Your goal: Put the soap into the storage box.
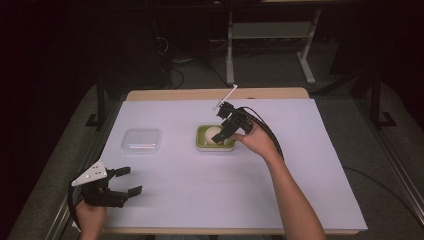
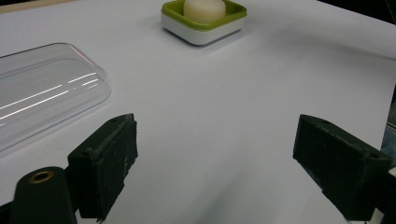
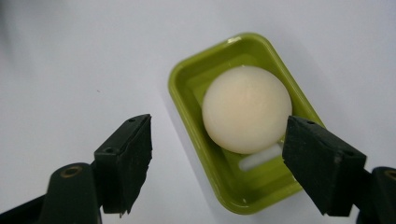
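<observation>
Bench (image 1: 210, 200) covered with a white sheet, wooden edge showing along the far side

Left hand (image 1: 90, 216) entering from the near left corner, gripping the left gripper (image 1: 127, 181) low over the near left part of the bench, pointed toward the right and slightly far. Grey three-cornered plate on top, facing up. Fingers (image 2: 105, 163) spread wide, nothing between them, bare white sheet seen through the gap in the left gripper view

Right forearm reaching from the near edge diagonally toward the middle of the bench, right hand (image 1: 255, 142) raised and tilted so the right gripper (image 1: 223, 135) points down and to the left over the green tray (image 1: 201, 142). Cable looping from the gripper back along the wrist. Fingers (image 3: 322, 163) spread wide in the right gripper view, holding nothing; one over the bare sheet beside the tray, the other over the tray's rim

Green tray (image 3: 187, 88) at the bench centre, white outer base, holding a pale round ball (image 3: 247, 114); small white piece (image 3: 259, 157) lying in the tray just beside the ball

Clear plastic lid (image 1: 142, 140) flat on the sheet, left of the tray and apart from it, far of the left gripper
</observation>
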